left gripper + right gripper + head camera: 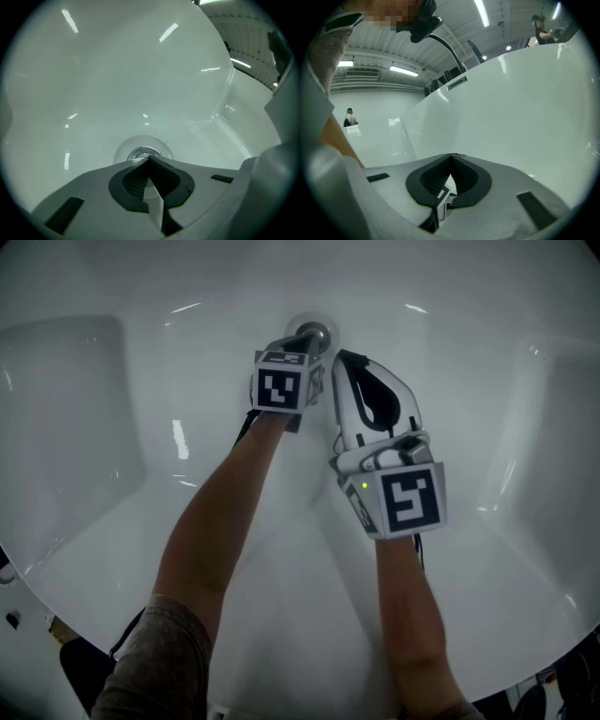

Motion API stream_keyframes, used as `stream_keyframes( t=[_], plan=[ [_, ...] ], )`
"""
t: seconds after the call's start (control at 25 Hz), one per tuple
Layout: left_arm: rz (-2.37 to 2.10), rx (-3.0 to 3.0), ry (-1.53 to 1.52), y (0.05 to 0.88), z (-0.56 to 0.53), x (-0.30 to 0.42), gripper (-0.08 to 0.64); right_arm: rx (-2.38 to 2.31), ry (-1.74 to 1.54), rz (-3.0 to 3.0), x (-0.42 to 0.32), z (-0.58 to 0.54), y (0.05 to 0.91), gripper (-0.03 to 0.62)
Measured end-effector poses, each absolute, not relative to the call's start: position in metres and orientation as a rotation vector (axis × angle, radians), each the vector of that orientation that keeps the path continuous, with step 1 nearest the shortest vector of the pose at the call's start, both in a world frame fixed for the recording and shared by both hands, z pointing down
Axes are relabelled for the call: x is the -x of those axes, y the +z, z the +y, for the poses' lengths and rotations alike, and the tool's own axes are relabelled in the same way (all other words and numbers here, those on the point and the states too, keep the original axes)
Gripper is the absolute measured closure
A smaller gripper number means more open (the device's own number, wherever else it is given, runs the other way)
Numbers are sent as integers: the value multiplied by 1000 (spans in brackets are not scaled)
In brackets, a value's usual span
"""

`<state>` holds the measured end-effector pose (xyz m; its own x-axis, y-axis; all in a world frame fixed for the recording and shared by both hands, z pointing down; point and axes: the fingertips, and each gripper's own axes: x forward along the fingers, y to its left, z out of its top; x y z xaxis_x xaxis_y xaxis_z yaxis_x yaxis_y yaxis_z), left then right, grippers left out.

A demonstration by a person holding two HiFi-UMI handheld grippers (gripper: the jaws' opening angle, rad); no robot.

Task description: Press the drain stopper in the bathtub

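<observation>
The round chrome drain stopper sits in the floor of the white bathtub, at the top centre of the head view. My left gripper is shut with nothing in it, and its joined tips rest right at the stopper's near edge. In the left gripper view the drain stopper shows just beyond the left gripper's tips, partly hidden by them. My right gripper is shut and empty, beside the left one, a little right of the drain. Its own view shows the right gripper pointing at the tub wall.
Curved white tub walls rise on both sides. Beyond the tub rim the right gripper view shows a dark faucet spout, a ceiling with strip lights, and distant people.
</observation>
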<state>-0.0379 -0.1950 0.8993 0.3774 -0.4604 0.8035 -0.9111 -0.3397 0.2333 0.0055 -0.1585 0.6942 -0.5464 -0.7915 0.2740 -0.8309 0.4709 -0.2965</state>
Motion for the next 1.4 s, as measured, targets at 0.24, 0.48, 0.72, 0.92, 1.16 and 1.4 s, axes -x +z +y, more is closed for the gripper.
stream_keyframes(
  t=[0.24,0.48,0.72,0.92,1.16,1.4],
  plan=[
    [-1150,-1894,889,906,-195,39,554,-1438,624,-2598,-4,-159,699,592],
    [-1150,-1860,937,907,-191,41,554,-1450,606,-2587,-6,-159,698,592],
    [-1137,-1821,968,909,-195,47,555,-1457,635,-2573,-7,-158,703,592],
    [-1159,-1832,927,902,-196,49,555,-1461,632,-2559,-9,-159,704,592],
    [-1129,-1834,914,892,-192,47,555,-1435,604,-2535,-8,-157,701,592],
    [-1134,-1812,914,866,-177,40,555,-1467,611,-2510,-19,-157,683,592]
  ],
)
